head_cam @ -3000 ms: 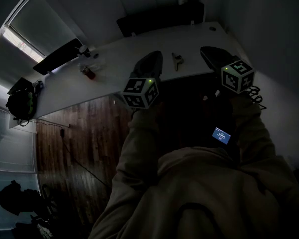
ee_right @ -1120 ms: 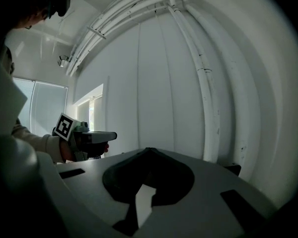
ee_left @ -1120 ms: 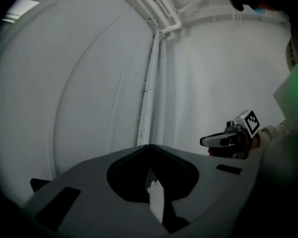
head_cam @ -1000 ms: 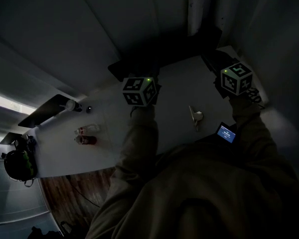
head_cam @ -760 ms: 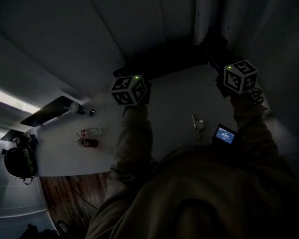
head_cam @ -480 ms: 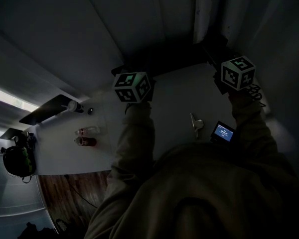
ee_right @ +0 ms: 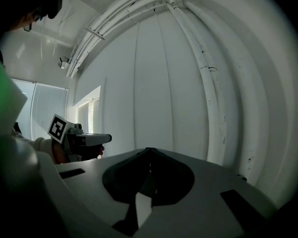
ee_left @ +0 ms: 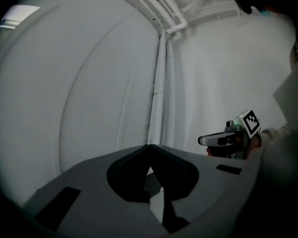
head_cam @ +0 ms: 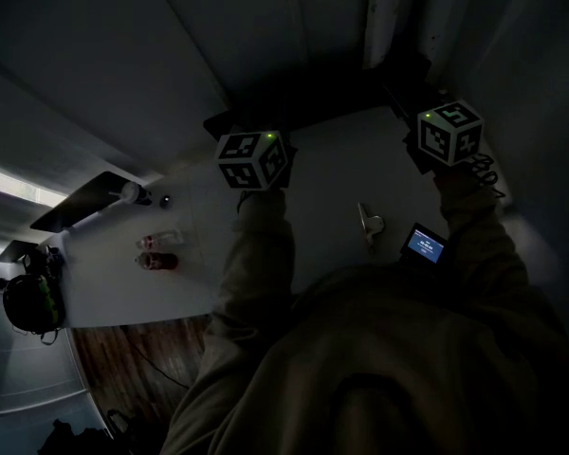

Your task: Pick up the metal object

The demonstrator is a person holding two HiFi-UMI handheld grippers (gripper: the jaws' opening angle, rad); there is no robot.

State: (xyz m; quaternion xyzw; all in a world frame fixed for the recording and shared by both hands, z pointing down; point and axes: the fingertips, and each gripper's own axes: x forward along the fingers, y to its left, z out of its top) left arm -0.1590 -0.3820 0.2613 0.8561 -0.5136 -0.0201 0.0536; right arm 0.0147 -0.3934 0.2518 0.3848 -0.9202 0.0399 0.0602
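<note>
The metal object, a small silver piece with a ring end, lies on the white table close to the person's body. Both grippers are held level above the table and point at the wall, beyond the object. In the head view their marker cubes show, the left and the right. My left gripper is shut with its tips meeting and nothing between them. My right gripper is shut and empty too. Each gripper view shows the other gripper from the side, with only wall ahead.
A clear bottle and a red one lie at the table's left. A dark bar sits at the far left edge, headphones hang below. A small lit screen rides on the right sleeve. Pipes run up the wall.
Since three seconds ago the person has come up to the table, so the metal object now lies near the body. Over the last second both grippers rose slightly; the object stayed put.
</note>
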